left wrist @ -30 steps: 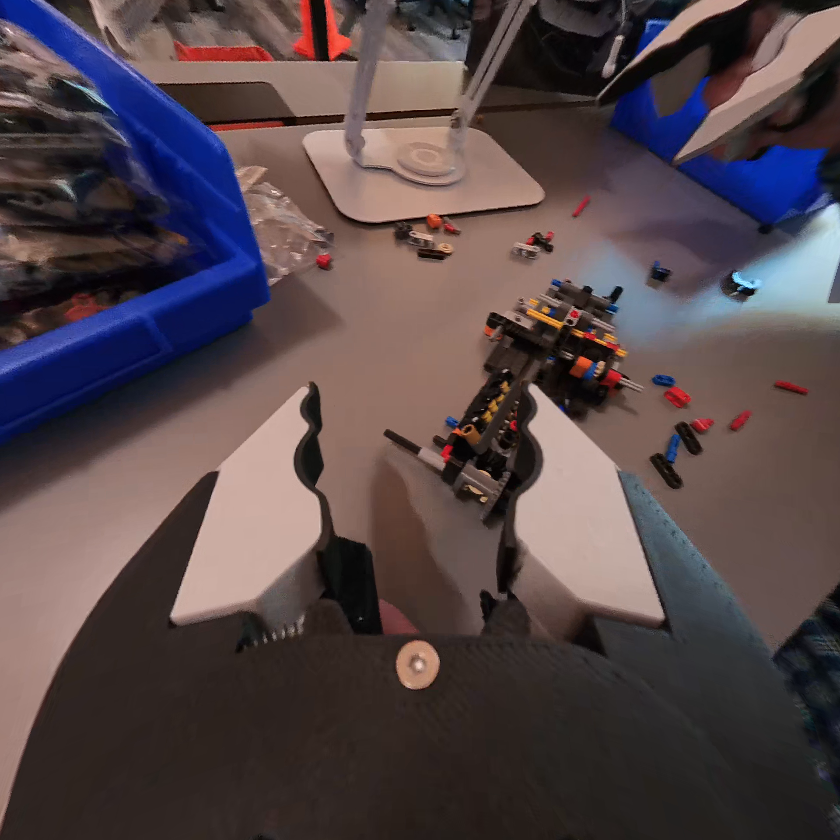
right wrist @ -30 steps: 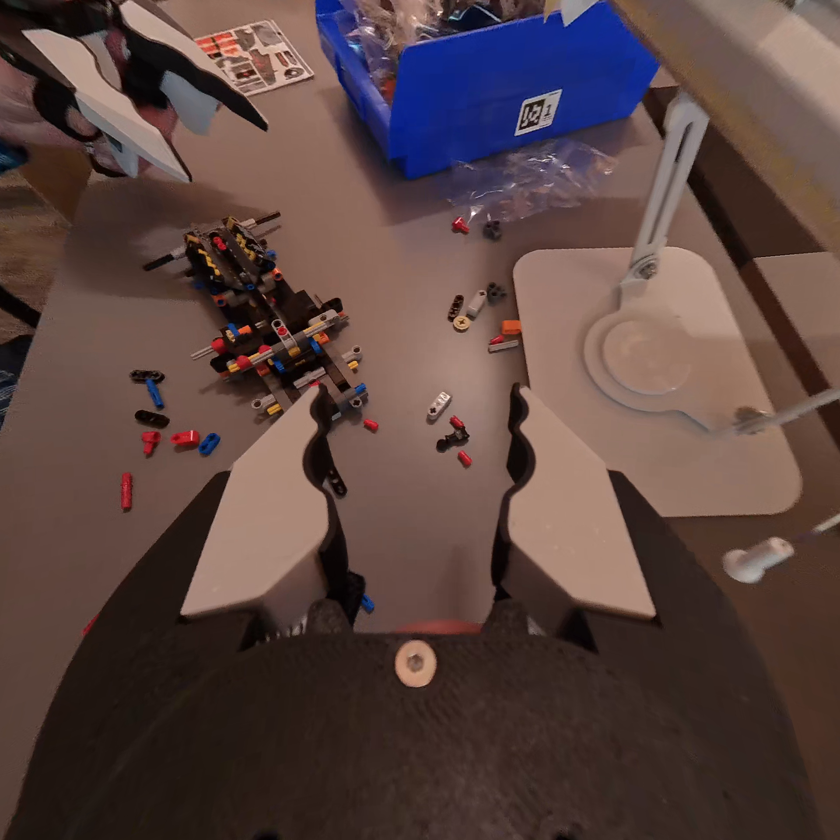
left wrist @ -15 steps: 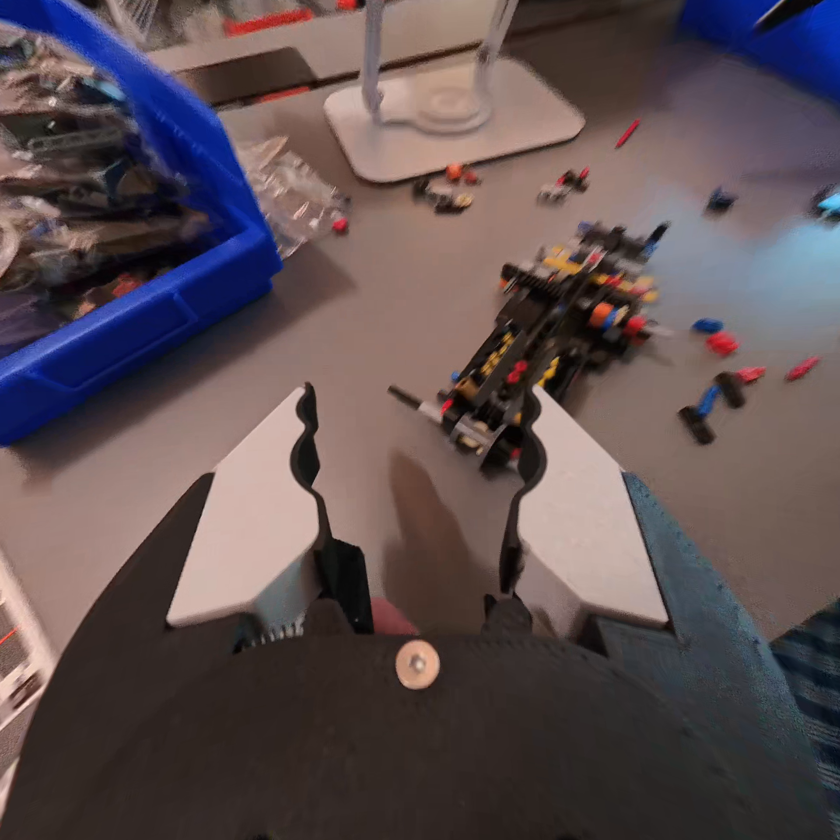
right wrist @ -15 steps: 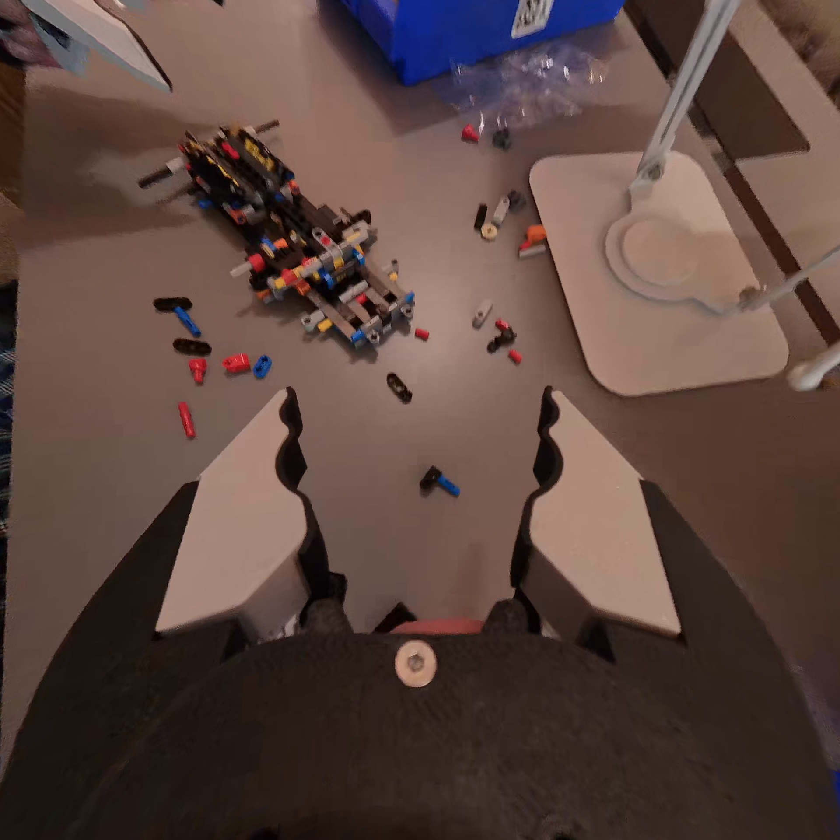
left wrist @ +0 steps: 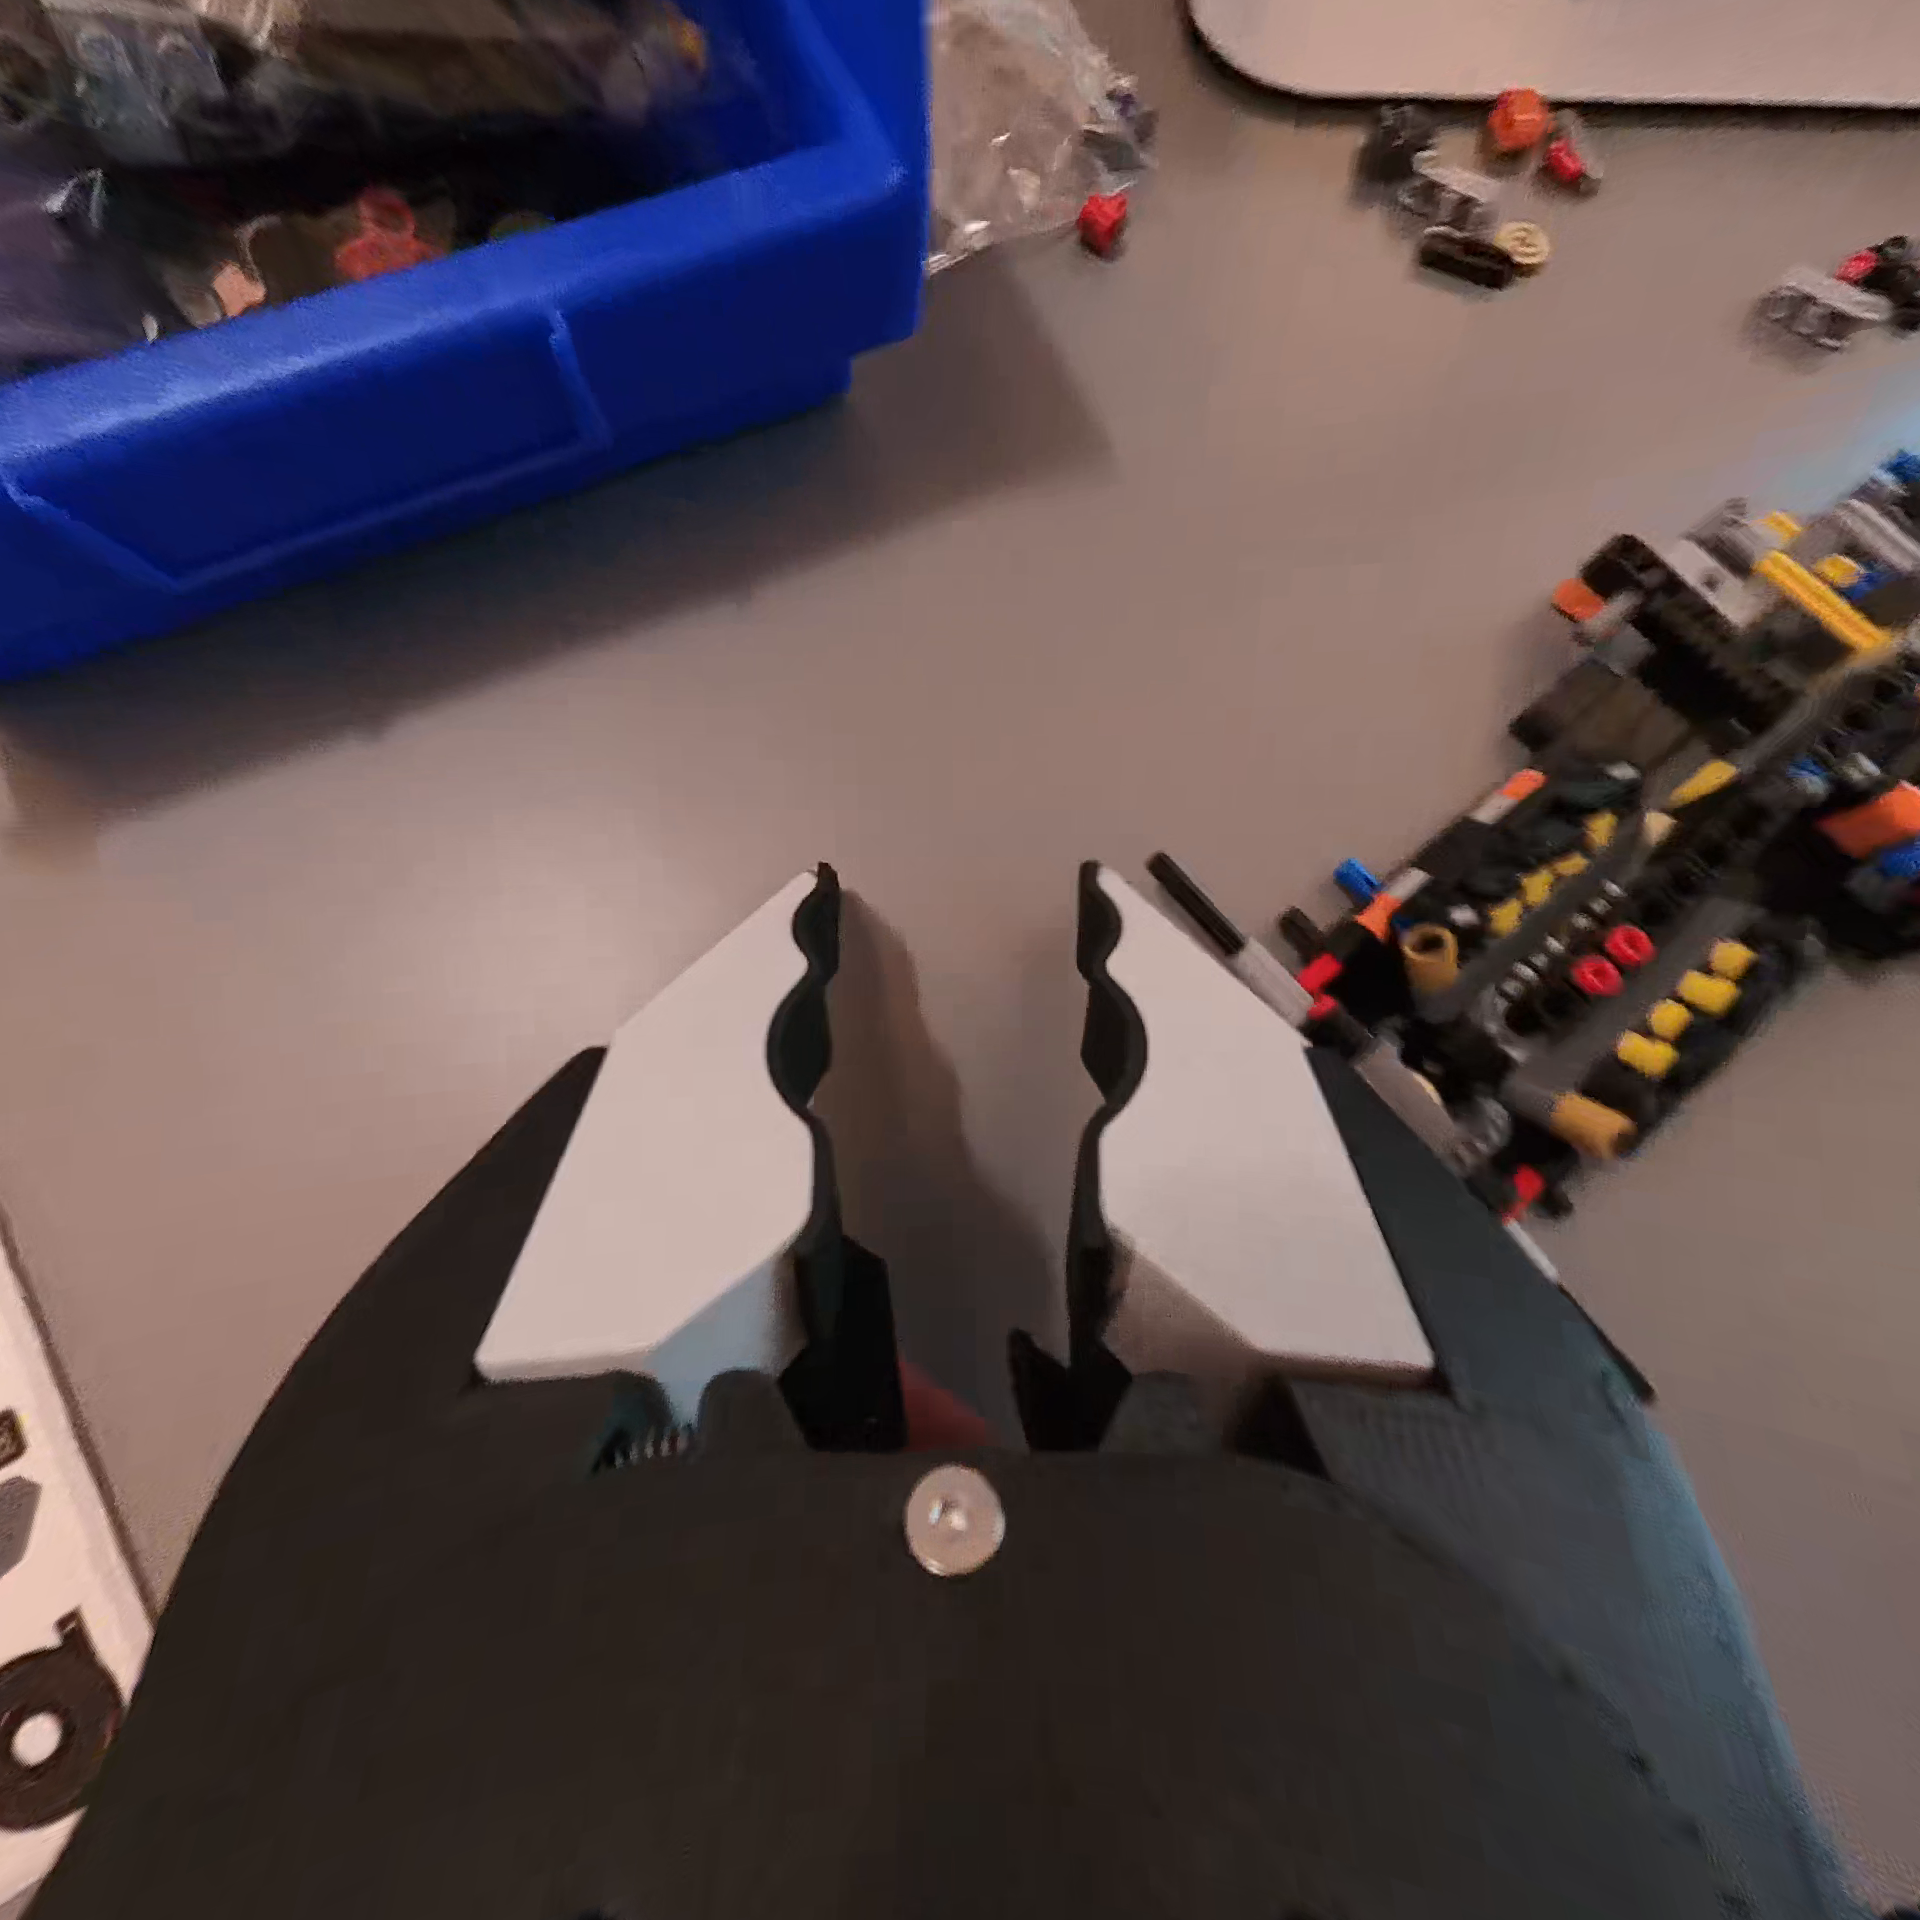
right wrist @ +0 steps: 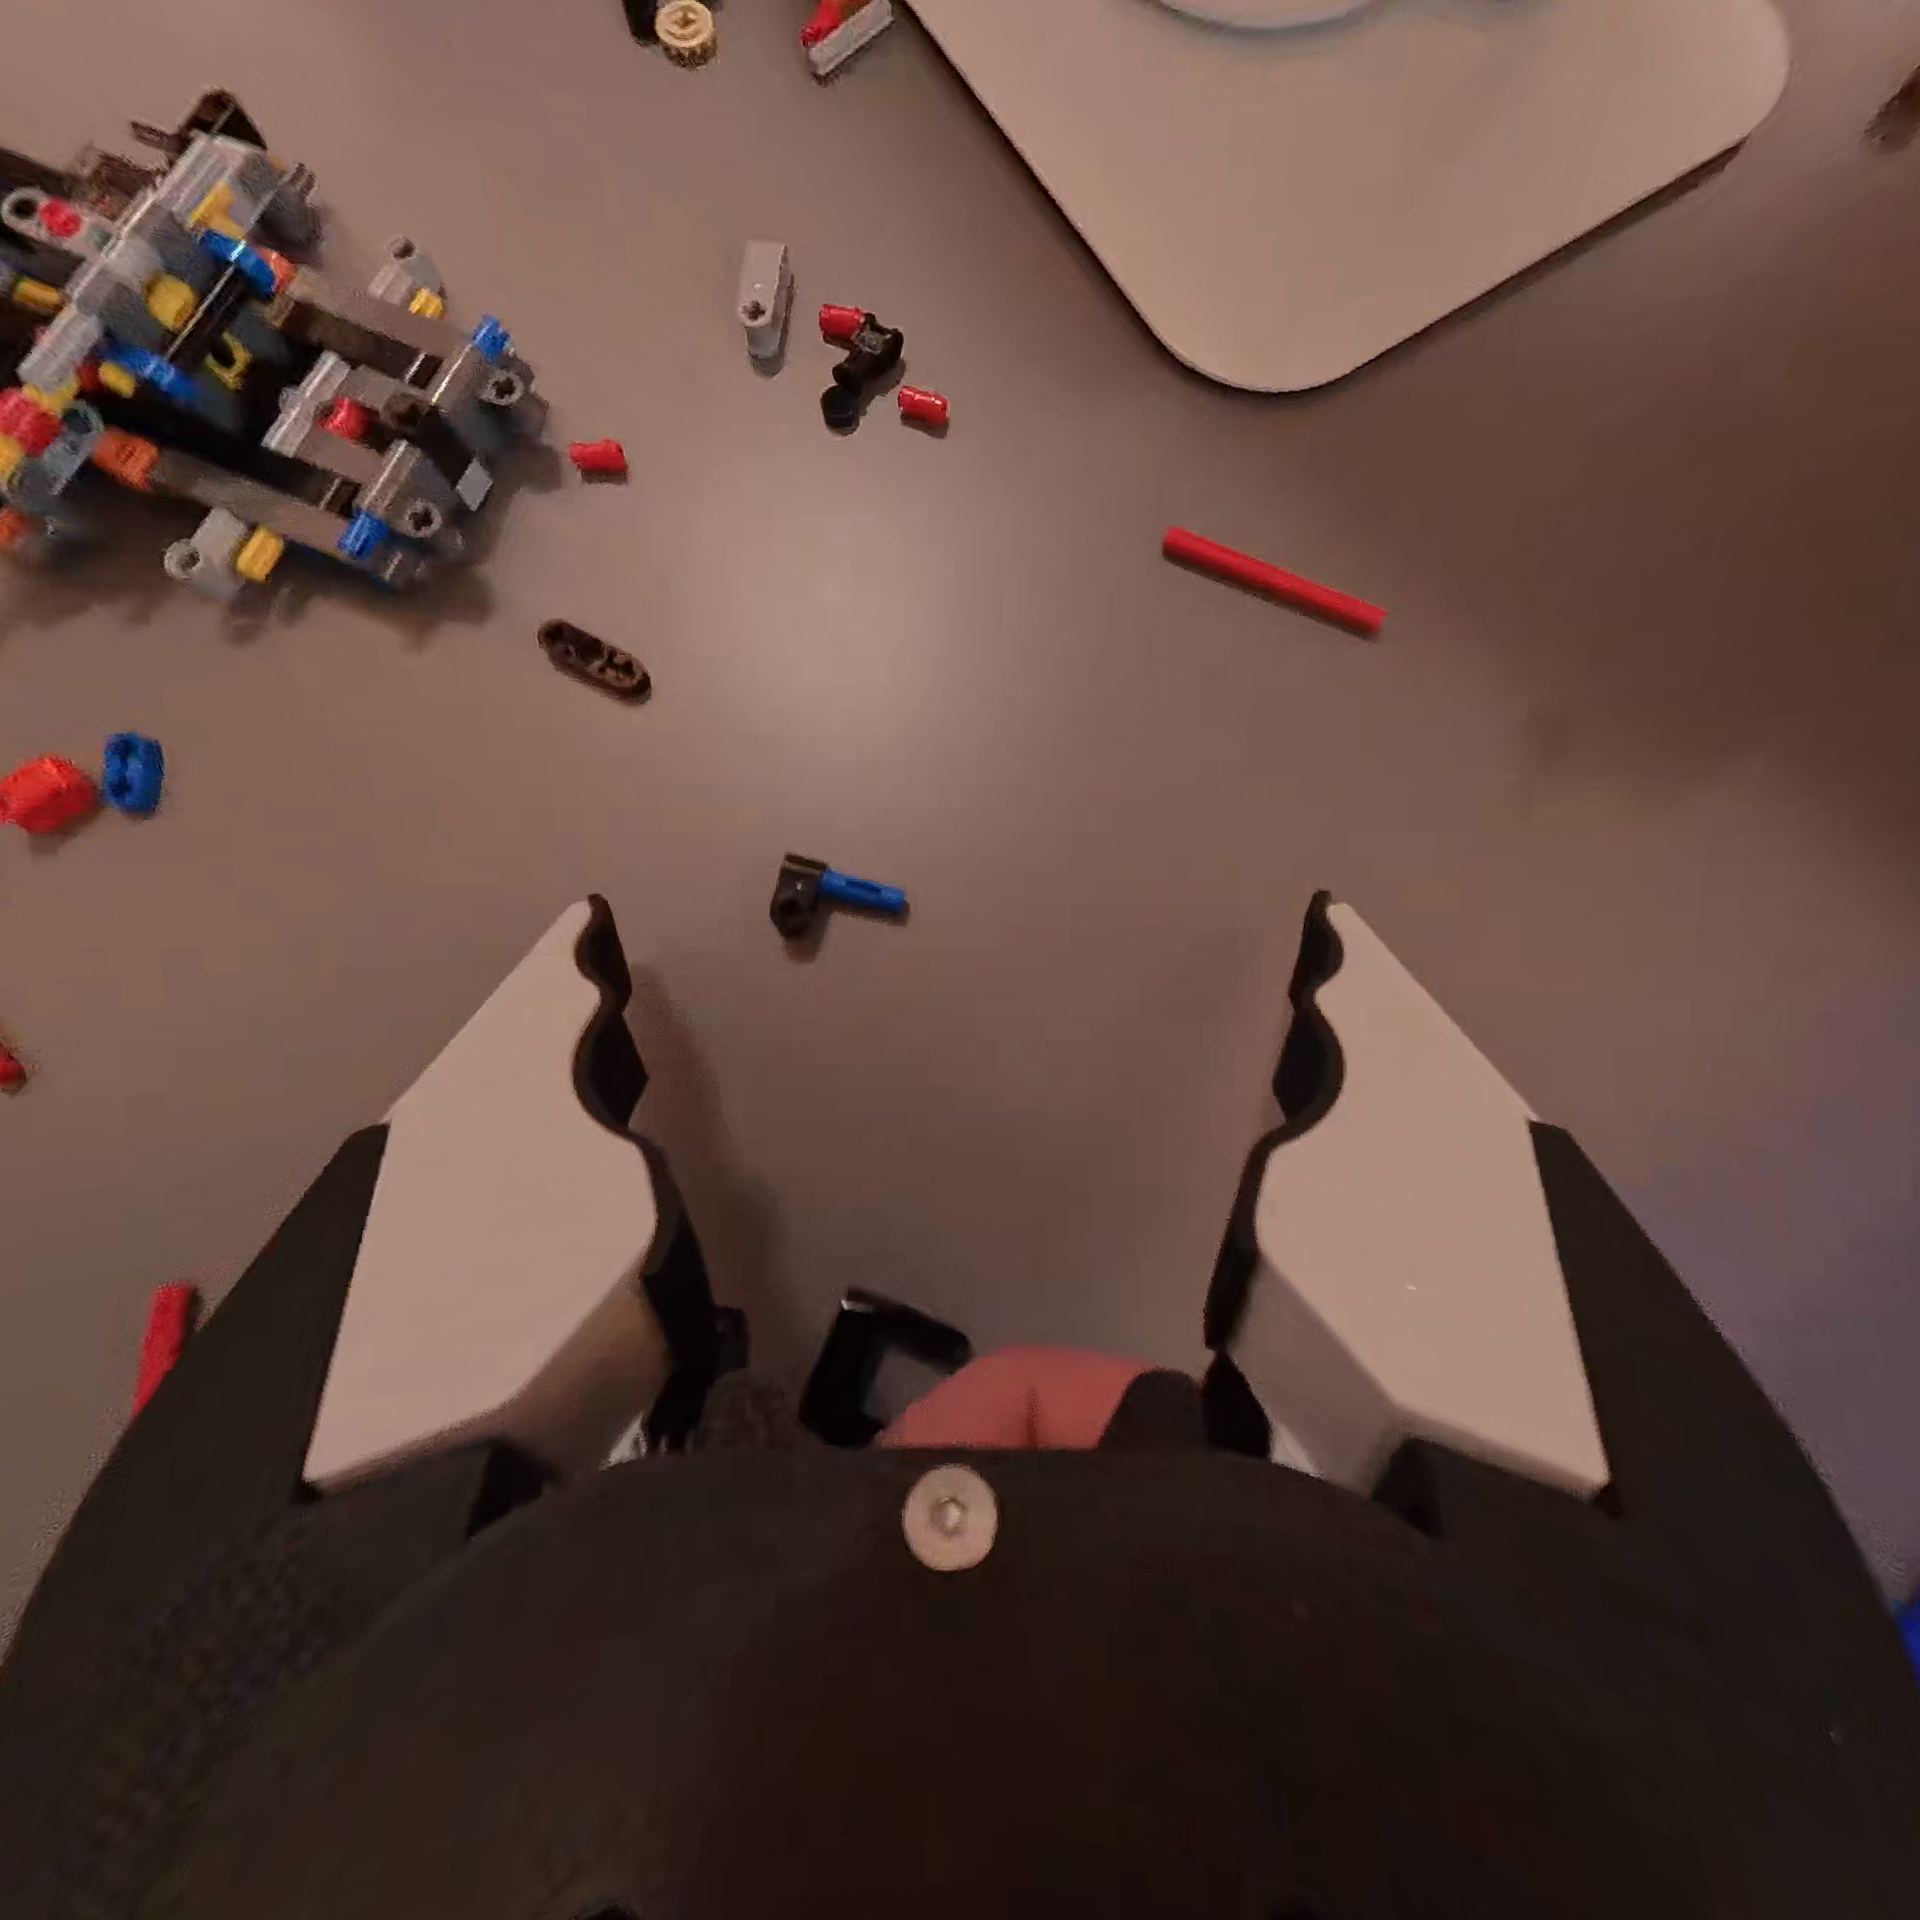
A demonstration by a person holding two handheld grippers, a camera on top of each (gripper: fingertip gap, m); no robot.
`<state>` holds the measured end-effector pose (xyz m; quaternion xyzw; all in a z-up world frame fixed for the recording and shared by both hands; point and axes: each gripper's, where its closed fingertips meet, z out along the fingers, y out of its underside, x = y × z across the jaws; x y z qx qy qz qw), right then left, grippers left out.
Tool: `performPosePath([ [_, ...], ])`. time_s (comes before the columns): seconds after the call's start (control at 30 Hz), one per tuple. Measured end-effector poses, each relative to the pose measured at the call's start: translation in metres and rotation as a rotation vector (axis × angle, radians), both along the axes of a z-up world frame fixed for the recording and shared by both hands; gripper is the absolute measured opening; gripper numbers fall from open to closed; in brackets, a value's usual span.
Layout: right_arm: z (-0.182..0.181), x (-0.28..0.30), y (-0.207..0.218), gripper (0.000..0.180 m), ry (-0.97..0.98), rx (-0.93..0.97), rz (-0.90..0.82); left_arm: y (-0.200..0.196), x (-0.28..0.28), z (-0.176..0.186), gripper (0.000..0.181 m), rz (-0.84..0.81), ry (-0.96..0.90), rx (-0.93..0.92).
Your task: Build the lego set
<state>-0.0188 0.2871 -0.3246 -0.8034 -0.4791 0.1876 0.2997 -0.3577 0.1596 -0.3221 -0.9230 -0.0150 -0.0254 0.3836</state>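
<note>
Left wrist view first: at the lower left edge we see a white printed sheet (left wrist: 42, 1621), and in the upper left a blue bin (left wrist: 436, 343) filled with bagged parts. A crumpled clear bag (left wrist: 1023, 135) lies just beside the bin's right corner, with a red piece (left wrist: 1101, 220) at its lower edge. Our left gripper (left wrist: 954, 894) fills the lower middle, its fingers parted with a narrow gap over bare grey table (left wrist: 727, 665), holding nothing. Just right of its right finger the lego build (left wrist: 1662, 935) stretches toward the right edge, a black axle sticking out near the fingertip. Loose pieces (left wrist: 1475, 218) sit along the top right, below a pale stand base (left wrist: 1558, 52). Right wrist view next: the build (right wrist: 249, 374) sits in the upper left, with a red piece and a blue piece (right wrist: 133, 771) at the left edge below it. A black link (right wrist: 594, 660) lies below the build's right end. Our right gripper (right wrist: 956, 909) is spread wide and empty, and a black-and-blue pin piece (right wrist: 831, 896) lies on the table between its fingertips. A red axle (right wrist: 1273, 580) rests right of centre, below the stand base (right wrist: 1403, 156) in the upper right.
</note>
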Motion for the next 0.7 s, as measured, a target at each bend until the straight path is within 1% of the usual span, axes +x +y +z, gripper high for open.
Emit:
performPosePath([
  [0.03,-0.002,-0.003,-0.001,0.124,0.004,-0.03,-0.001,0.002,-0.001,-0.002,0.051,0.005,-0.01,-0.026],
  [0.07,-0.006,-0.005,-0.002,0.128,0.0,-0.056,0.004,0.005,0.002,-0.002,0.062,-0.004,-0.041,-0.028],
  [0.1,-0.008,-0.006,-0.001,0.134,-0.008,-0.063,-0.001,0.007,0.001,-0.001,0.063,0.013,-0.058,-0.026],
  [0.13,-0.01,-0.005,0.003,0.131,-0.024,-0.047,-0.013,0.007,0.0,-0.001,0.062,0.014,-0.056,-0.032],
  [0.17,-0.011,-0.004,0.007,0.123,-0.044,-0.024,-0.027,0.007,-0.002,-0.002,0.059,0.025,-0.042,-0.039],
  [0.2,-0.011,-0.004,0.011,0.122,-0.051,-0.016,-0.048,0.007,-0.006,-0.003,0.056,0.052,-0.022,-0.042],
  [0.27,-0.01,-0.004,0.017,0.114,-0.039,-0.006,-0.086,0.008,-0.008,-0.004,0.061,0.074,0.005,-0.03],
  [0.33,-0.01,-0.008,0.013,0.113,-0.023,-0.005,-0.069,0.007,-0.014,-0.005,0.066,0.103,0.028,-0.031],
  [0.37,-0.011,-0.011,0.008,0.119,-0.019,-0.02,-0.047,0.008,-0.012,-0.004,0.07,0.1,0.003,-0.029],
  [0.4,-0.012,-0.013,0.004,0.13,-0.027,-0.026,-0.026,0.008,-0.007,-0.003,0.079,0.081,-0.027,-0.03],
  [0.43,-0.013,-0.013,0.004,0.133,-0.038,-0.025,-0.024,0.008,-0.008,-0.003,0.079,0.083,-0.022,-0.032],
  [0.5,-0.012,-0.013,0.006,0.127,-0.04,-0.019,-0.044,0.006,-0.02,-0.006,0.068,0.125,0.06,-0.041],
  [0.53,-0.013,-0.013,0.005,0.126,-0.043,-0.015,-0.044,0.006,-0.027,-0.005,0.076,0.147,0.113,-0.028],
  [0.6,-0.013,-0.014,0.003,0.13,-0.046,-0.014,-0.042,0.005,-0.026,-0.005,0.068,0.157,0.1,-0.024],
  [0.63,-0.014,-0.015,0.001,0.133,-0.05,-0.017,-0.034,0.005,-0.027,-0.005,0.071,0.169,0.102,-0.019],
  [0.7,-0.015,-0.016,0.0,0.139,-0.058,-0.02,-0.025,0.005,-0.028,-0.005,0.069,0.168,0.107,-0.015],
])
